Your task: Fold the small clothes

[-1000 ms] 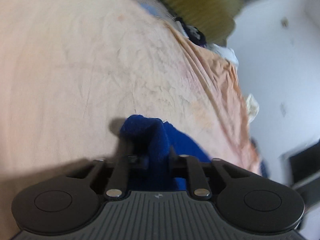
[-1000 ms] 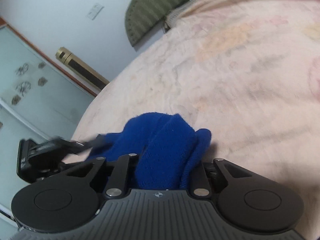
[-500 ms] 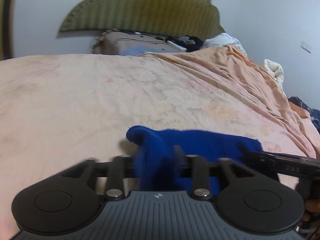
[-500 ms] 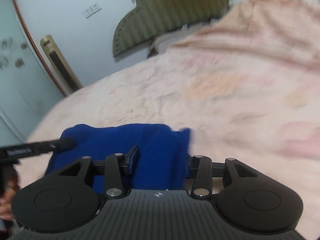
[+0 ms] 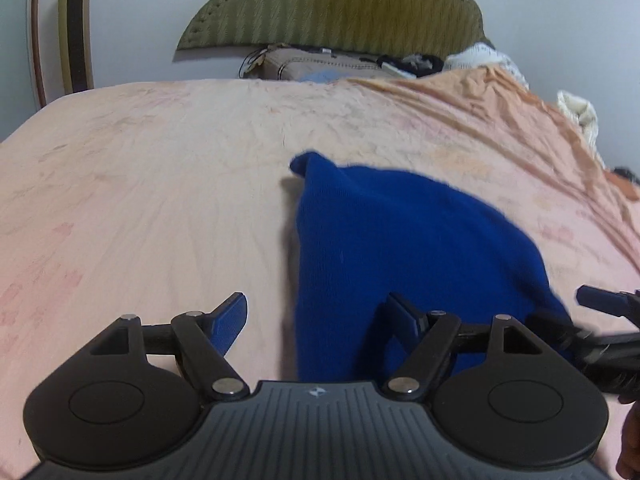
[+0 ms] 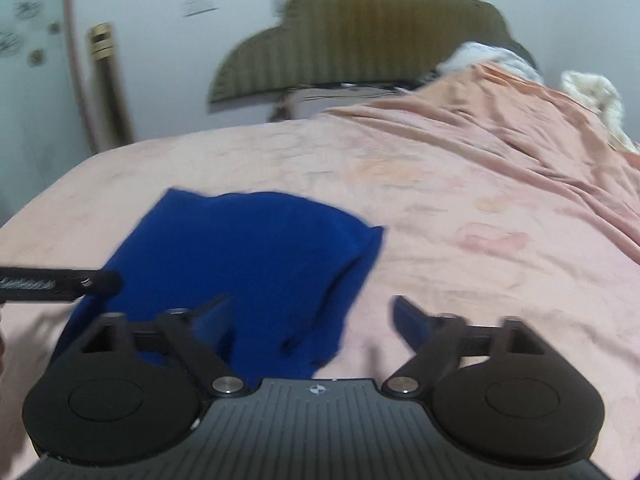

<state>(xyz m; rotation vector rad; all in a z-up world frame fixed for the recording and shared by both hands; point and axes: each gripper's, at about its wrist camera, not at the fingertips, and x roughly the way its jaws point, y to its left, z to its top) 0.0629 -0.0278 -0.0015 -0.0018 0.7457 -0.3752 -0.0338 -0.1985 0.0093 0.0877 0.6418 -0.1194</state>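
A small blue knit garment lies on the pink bedsheet; it also shows in the right wrist view. My left gripper is open, its jaws wide apart over the garment's near left edge, holding nothing. My right gripper is open too, its jaws astride the garment's near right edge. Each gripper's tip shows at the side of the other's view: the right one and the left one.
A green padded headboard stands at the far end with a brown pillow and dark and white clothes below it. A rumpled orange-pink cover lies at the right. A gold-trimmed door frame is at the left.
Both grippers were shut on the blue garment and held it up; now both have opened and the garment lies spread on the bed.
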